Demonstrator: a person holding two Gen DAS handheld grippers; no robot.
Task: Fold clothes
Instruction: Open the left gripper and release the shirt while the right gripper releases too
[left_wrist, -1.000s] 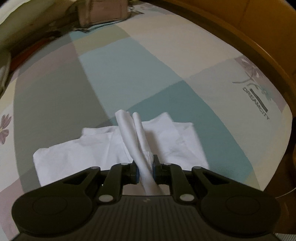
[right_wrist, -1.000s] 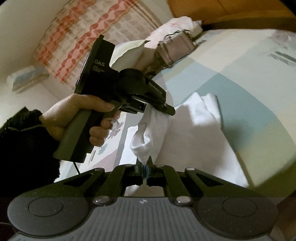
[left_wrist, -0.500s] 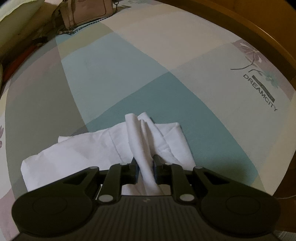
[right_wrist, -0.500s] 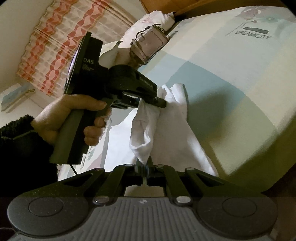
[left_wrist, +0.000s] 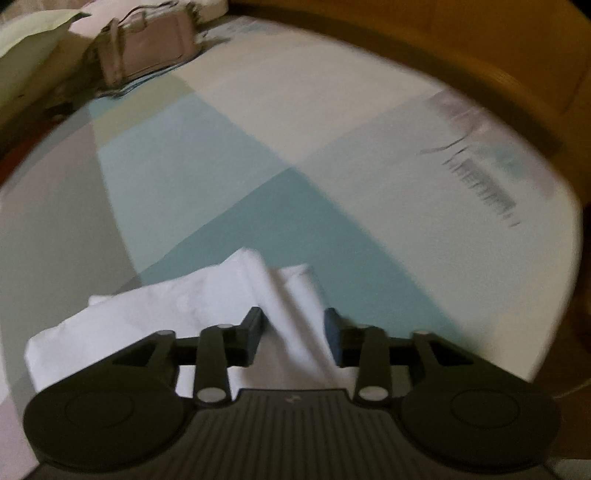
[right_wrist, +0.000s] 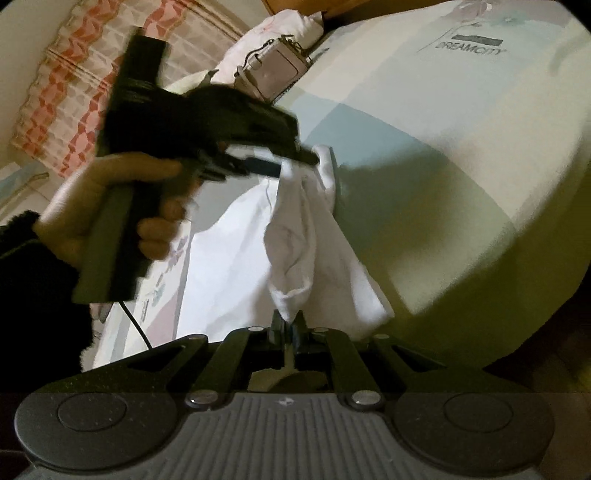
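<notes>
Watching my left tongs (left_wrist: 293, 332) spread wide, the white garment (left_wrist: 177, 314) loose between the fingers, draped over the bed (left_wrist: 332, 140); my right tongs (right_wrist: 287, 326) pressed together, pinching a lifted fold.

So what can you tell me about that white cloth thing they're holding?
The white garment looks like thin, soft fabric, plain, with a stitched hem at one hanging corner. Most of it lies spread and creased on the patchwork bedsheet. One bunched part is lifted off the bed. The right gripper is shut on that hanging corner. The left gripper has its jaws apart, with a ridge of cloth running between them. What kind of garment it is I cannot tell.
</notes>
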